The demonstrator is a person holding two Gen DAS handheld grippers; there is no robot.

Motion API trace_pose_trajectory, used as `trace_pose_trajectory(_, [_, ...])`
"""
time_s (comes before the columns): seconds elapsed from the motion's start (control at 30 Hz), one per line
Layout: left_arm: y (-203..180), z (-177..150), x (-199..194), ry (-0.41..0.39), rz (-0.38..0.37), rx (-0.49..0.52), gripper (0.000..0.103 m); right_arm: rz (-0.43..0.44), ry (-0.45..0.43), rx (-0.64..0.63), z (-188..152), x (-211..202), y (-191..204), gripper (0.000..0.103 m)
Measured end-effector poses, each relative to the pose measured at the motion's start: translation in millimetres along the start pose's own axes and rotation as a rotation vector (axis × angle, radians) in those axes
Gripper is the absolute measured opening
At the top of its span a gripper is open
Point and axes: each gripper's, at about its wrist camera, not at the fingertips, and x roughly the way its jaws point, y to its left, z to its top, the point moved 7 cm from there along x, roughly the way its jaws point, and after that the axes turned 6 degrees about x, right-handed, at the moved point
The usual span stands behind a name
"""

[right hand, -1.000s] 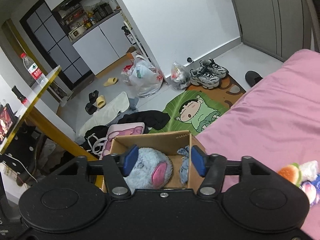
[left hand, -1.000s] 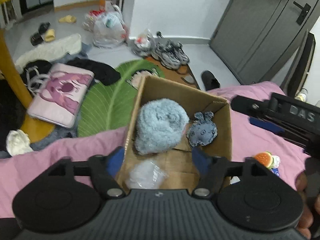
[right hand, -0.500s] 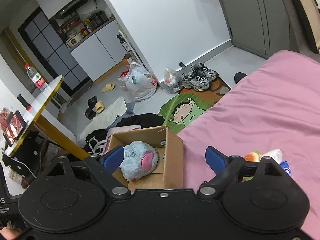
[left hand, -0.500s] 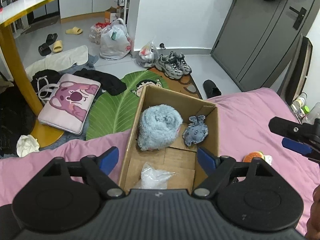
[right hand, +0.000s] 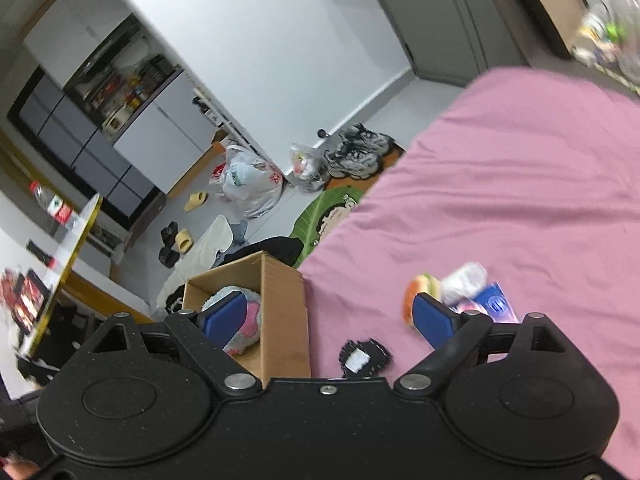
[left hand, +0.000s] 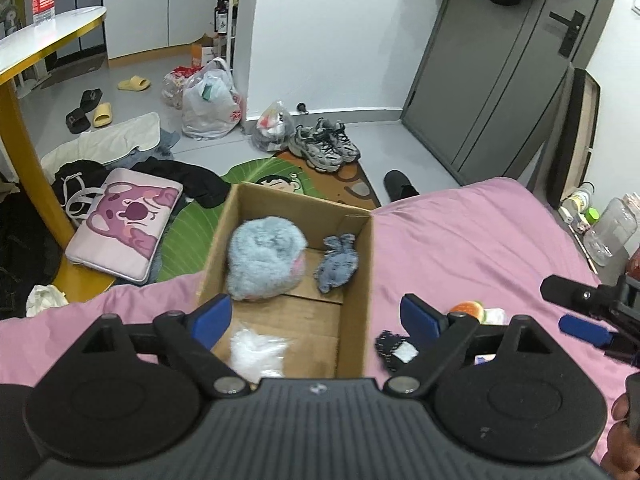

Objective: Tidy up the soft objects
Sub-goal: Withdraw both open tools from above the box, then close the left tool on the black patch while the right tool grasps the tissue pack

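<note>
An open cardboard box (left hand: 356,276) (right hand: 280,304) sits on the pink bed. It holds a fluffy blue plush with a pink patch (left hand: 264,260) (right hand: 250,314), a small grey-blue plush (left hand: 336,266) and a white plastic bag (left hand: 256,350). On the bed right of the box lie a small black item with a white patch (left hand: 390,350) (right hand: 362,356), a burger toy (left hand: 466,308) (right hand: 420,286) and a blue packet (right hand: 494,300). My left gripper (left hand: 316,316) is open and empty above the box's near end. My right gripper (right hand: 328,316) is open and empty above the black item; it also shows in the left wrist view (left hand: 584,316).
The pink bed (left hand: 460,240) (right hand: 520,200) stretches right. On the floor beyond lie a green leaf mat (left hand: 188,232), a pink bear bag (left hand: 128,224), dark clothes, sneakers (left hand: 324,148), plastic bags and slippers. A yellow-edged table (left hand: 40,40) stands left; bottles and jars stand by the bed's right edge.
Both grippers opened wider and drew back from the box. The right gripper swung right, from over the box to over the black item and toys on the bed.
</note>
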Motion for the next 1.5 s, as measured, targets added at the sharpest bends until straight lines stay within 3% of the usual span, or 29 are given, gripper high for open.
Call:
trace_pose_trajectory(0.5, [-72.3, -20.7, 22.8, 0.035, -0.022, 0.039, 0.09, -0.037, 0.036, 0.11, 1.1, 25.8, -64.7, 0.09])
trace_pose_trajectory(0.7, [-92.3, -29.6, 41.7, 0.06, 0.001, 0.036, 0.09, -0.006, 0.12, 0.271, -14.9, 46.8, -96.2, 0.09])
trace_pose_trajectory(0.87, [-108.5, -37.3, 58.3, 0.079, 0.009, 0.019, 0.087, -0.016, 0.123, 0.317, -18.7, 49.6, -107.4, 0.09])
trace_pose_trajectory(1.07, [-123.8, -47.1, 80.1, 0.106, 0.02, 0.022, 0.077, -0.023, 0.128, 0.386, -20.0, 55.1, -125.3, 0.089])
trace_pose_trajectory(1.2, [-127.8, -56.0, 97.3, 0.138, 0.037, 0.004, 0.072, -0.012, 0.149, 0.439, -24.5, 62.7, -135.5, 0.082])
trace_pose_trajectory(1.5, [-130.6, -68.3, 130.8, 0.189, 0.094, -0.024, 0.072, -0.065, 0.185, 0.523, -32.7, 81.8, -162.1, 0.079])
